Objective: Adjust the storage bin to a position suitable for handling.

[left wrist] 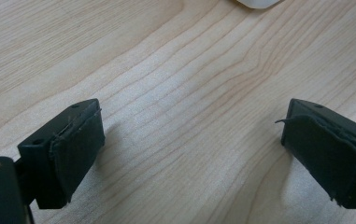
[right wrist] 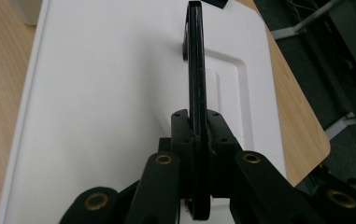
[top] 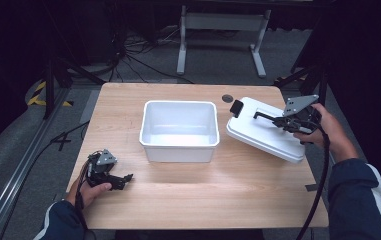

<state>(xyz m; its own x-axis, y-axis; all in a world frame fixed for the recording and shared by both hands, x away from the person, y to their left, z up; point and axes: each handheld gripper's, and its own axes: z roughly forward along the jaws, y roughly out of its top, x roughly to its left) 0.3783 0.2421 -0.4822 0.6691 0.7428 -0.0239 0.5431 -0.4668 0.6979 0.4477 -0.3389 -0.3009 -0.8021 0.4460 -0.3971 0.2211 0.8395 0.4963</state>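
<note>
Right gripper (top: 284, 121) pinches black handle (right wrist: 195, 70) of white lid (top: 263, 131), likely to cover bin (top: 179, 130); left gripper (top: 120, 179), lower left, rests spread.

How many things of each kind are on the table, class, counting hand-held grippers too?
White open bin: 1
White lid with black handle: 1
Hand-held grippers: 2, left hand-held gripper and right hand-held gripper
Total: 4

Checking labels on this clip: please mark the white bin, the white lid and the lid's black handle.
white bin (top: 179, 148), high view, on its near outer wall.
white lid (top: 258, 135), high view, on its flat top left of the handle.
black handle (right wrist: 196, 65), right gripper view, on its upright edge above the shut jaws.
</note>
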